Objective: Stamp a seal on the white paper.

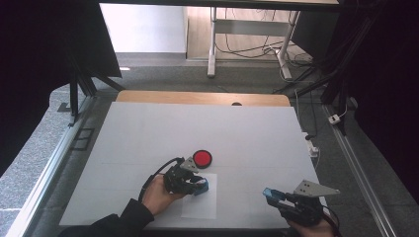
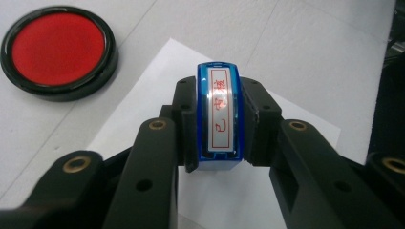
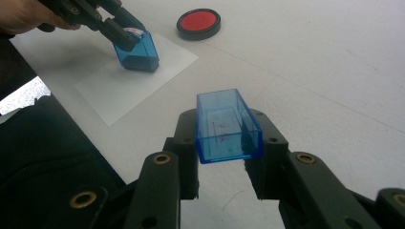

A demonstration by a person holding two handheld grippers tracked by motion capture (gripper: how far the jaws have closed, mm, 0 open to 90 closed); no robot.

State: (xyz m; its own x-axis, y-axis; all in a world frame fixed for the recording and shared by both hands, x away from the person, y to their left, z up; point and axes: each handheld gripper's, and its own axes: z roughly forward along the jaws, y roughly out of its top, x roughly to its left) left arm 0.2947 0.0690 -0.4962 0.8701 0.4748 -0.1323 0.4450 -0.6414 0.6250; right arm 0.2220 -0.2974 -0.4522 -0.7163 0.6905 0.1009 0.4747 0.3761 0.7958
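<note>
My left gripper [image 2: 219, 129] is shut on a blue stamp [image 2: 219, 119] with a white label in red characters on top. The stamp [image 3: 138, 50] stands pressed down on a white sheet of paper [image 3: 124, 83], also seen from above as the sheet [image 1: 201, 203] under the left gripper [image 1: 197, 186]. A round red ink pad [image 1: 202, 158] in a black case lies just beyond the sheet. My right gripper [image 3: 224, 143] is shut on the stamp's clear blue cap [image 3: 227, 126], held open side up above the table at the near right, where the cap [image 1: 270, 193] pokes out of the right gripper [image 1: 277, 197].
The white table top [image 1: 197, 128] stretches wide behind the ink pad. Its near edge runs close under both hands. A dark sleeve [image 1: 118, 219] comes in at the bottom left. Table legs and cables stand on the floor beyond the far edge.
</note>
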